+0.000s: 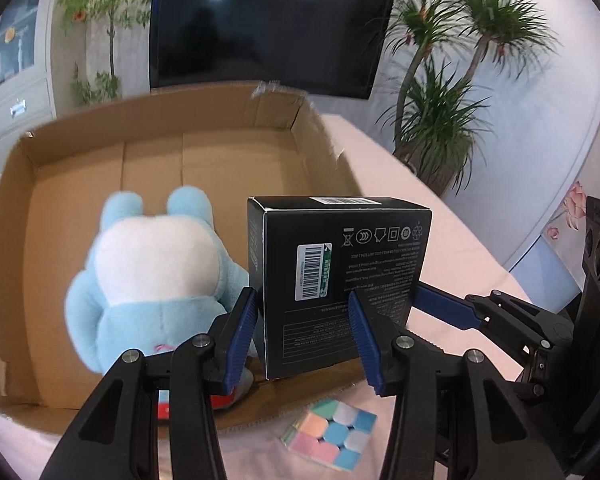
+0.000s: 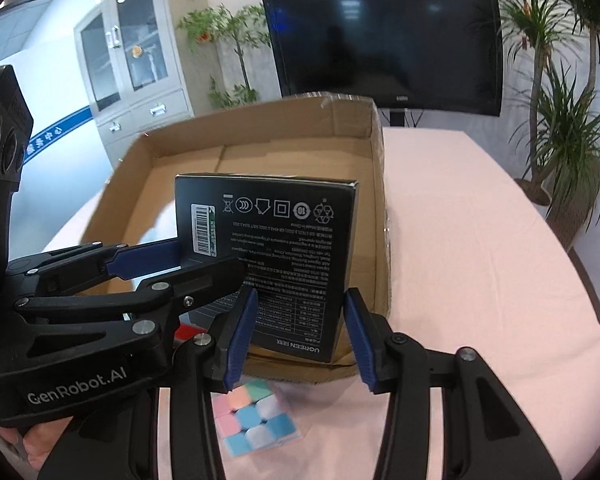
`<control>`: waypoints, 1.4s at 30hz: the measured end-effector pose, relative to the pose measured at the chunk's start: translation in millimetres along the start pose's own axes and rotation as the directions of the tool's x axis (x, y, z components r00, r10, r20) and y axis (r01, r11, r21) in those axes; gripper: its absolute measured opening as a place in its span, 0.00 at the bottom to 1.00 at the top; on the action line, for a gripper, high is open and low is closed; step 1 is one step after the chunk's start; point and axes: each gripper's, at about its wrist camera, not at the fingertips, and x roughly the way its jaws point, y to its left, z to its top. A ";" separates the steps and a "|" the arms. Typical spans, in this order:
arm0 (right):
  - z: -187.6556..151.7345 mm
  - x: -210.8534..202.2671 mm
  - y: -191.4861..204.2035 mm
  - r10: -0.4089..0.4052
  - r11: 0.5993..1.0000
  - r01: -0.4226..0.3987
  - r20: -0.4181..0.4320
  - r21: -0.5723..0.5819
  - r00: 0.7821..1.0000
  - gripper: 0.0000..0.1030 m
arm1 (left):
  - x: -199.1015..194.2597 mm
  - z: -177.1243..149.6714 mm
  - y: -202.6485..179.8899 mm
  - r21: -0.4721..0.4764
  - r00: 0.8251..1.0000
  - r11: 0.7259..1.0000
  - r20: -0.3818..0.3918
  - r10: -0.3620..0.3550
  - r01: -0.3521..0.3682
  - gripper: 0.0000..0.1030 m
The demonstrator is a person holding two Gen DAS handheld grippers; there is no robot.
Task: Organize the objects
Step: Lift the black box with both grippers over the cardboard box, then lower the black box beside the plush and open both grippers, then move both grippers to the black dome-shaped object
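Right wrist view: both the right gripper (image 2: 298,336) and the left gripper (image 1: 304,336) clamp the black box (image 2: 272,264) over the carton (image 2: 380,208), where keeping the two level should set it beside the plush (image 1: 156,272).

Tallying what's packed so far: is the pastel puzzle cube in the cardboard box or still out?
Out. The puzzle cube lies on the pink tablecloth, just outside the cardboard box's near wall.

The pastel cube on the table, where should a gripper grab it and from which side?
Grip the pastel cube across two opposite flat sides, coming from above. It lies free on the pink tablecloth, just outside the cardboard box, whose wall crowds the far side.
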 end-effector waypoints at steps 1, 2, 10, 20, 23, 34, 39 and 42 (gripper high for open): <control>-0.1 9.0 -1.2 -0.014 1.000 0.014 -0.014 -0.003 1.000 0.41 | 7.9 0.1 1.8 -0.003 1.000 1.000 -0.012 0.002 -0.002 0.43; -0.5 13.4 -2.7 -0.021 1.000 0.021 -0.023 -0.005 1.000 0.41 | 16.8 0.2 3.8 -0.008 1.000 1.000 -0.026 0.006 -0.006 0.43; -10.7 44.8 -5.1 -0.066 0.998 0.065 -0.084 -0.019 0.994 0.41 | 59.7 -5.2 15.6 -0.033 0.996 0.999 -0.078 0.036 -0.039 0.43; -13.9 1.8 26.6 -0.161 0.984 0.160 -0.013 -0.075 0.987 0.61 | 2.8 -7.4 24.2 -0.117 0.997 0.992 -0.075 0.035 -0.044 0.51; -12.6 -30.3 37.9 -0.148 0.987 0.150 0.039 -0.059 0.988 0.71 | -39.4 -13.1 31.2 -0.152 0.999 0.988 -0.025 0.035 -0.039 0.69; -29.6 -127.4 108.3 0.135 0.984 -0.114 0.159 -0.135 0.978 0.82 | -197.9 -101.8 145.7 -0.283 0.989 0.953 0.071 0.132 -0.107 1.00; -45.5 -113.0 140.8 0.228 0.966 -0.214 0.086 -0.146 0.970 0.82 | -202.3 -170.7 196.9 -0.392 0.996 0.916 0.011 0.093 -0.081 1.00; -64.2 -86.9 160.7 0.259 0.955 -0.257 -0.008 -0.148 0.966 0.82 | -189.5 -209.4 206.1 -0.387 0.998 0.920 -0.015 0.063 -0.064 1.00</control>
